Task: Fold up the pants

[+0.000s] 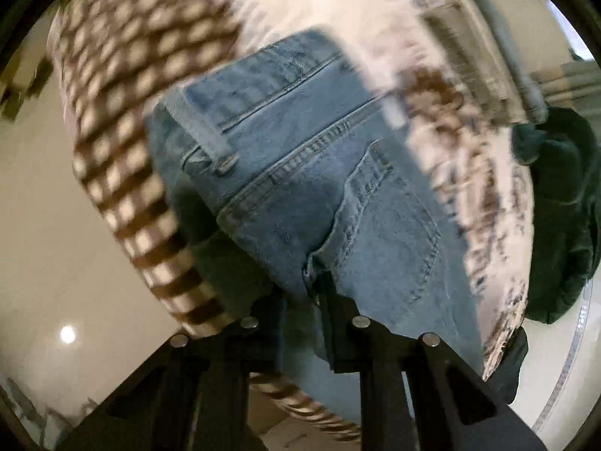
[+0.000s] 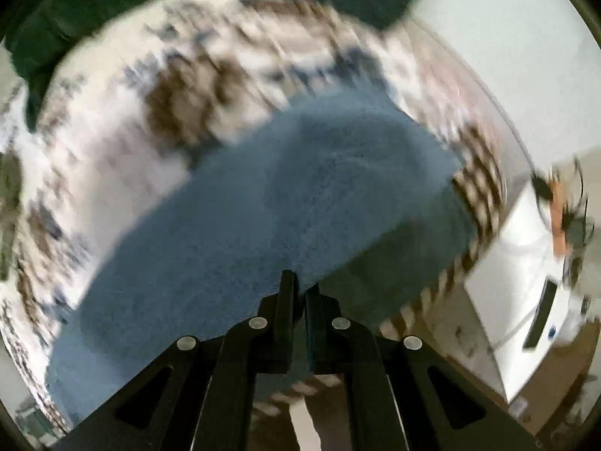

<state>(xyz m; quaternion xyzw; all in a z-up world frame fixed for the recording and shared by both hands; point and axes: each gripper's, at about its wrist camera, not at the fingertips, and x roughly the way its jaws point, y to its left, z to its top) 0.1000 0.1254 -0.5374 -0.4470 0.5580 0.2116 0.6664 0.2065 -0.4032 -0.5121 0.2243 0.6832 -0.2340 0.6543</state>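
Observation:
The pants are blue jeans [image 1: 300, 173] lying on a bed with a brown and white patterned cover [image 1: 124, 86]. In the left wrist view I see the waistband, a belt loop and a back pocket. My left gripper [image 1: 311, 293] is shut on the jeans near the seat seam. In the right wrist view the jeans [image 2: 285, 203] show as a plain blue leg, blurred. My right gripper [image 2: 300, 293] is shut on the edge of that denim, which lifts off the cover.
A dark green garment [image 1: 559, 206] lies at the bed's right side and also shows at the top of the right wrist view [image 2: 112, 3]. A white appliance [image 2: 526, 300] stands beside the bed. Pale floor [image 1: 45, 233] lies left of the bed.

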